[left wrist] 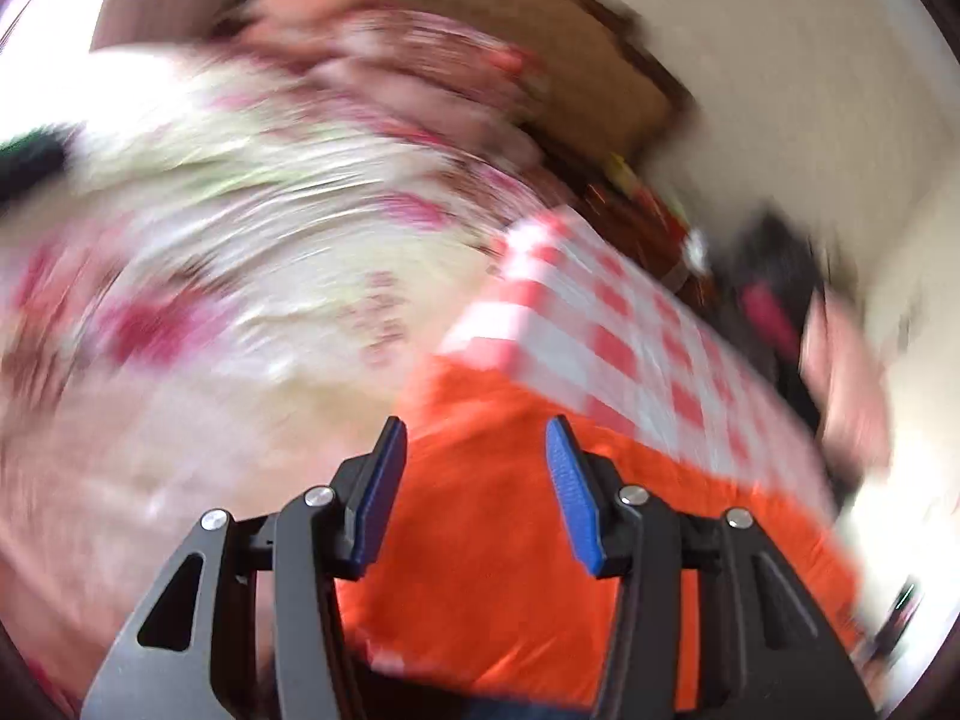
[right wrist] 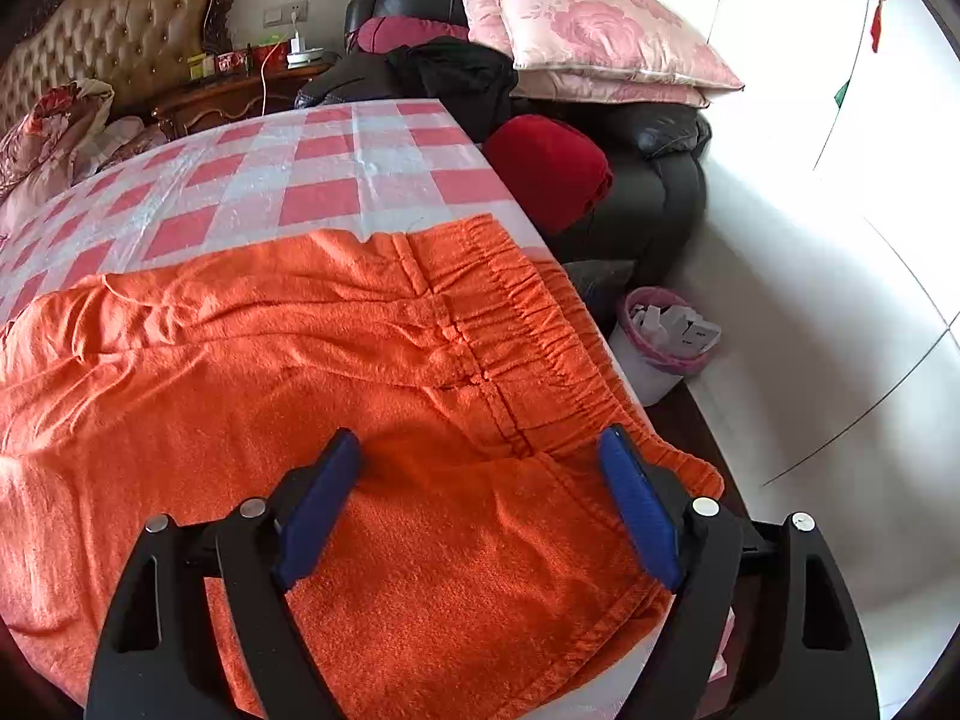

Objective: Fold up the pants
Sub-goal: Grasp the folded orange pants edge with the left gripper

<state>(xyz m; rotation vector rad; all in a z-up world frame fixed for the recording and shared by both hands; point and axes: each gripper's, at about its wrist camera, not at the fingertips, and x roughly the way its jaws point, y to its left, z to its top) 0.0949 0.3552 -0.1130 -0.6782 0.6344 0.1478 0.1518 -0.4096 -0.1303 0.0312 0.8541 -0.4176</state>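
1. My right gripper (right wrist: 480, 450) hangs with its jaws spread wide over the orange pants (right wrist: 300, 360), gripping nothing. The pants lie flat on the checked tablecloth (right wrist: 312, 162), their elastic waistband (right wrist: 540, 324) at two o'clock.
2. My left gripper (left wrist: 474, 438) is released too, empty; its view is smeared, with orange cloth under it.
3. I judge the fold is only beginning: next, I pinch the waistband's near corner and a leg edge.
4. Room: a wastebasket (right wrist: 660, 336) at three o'clock, pink pillows (right wrist: 588, 30) and a dark sofa (right wrist: 660, 180) at one, a headboard (right wrist: 120, 30) at eleven.
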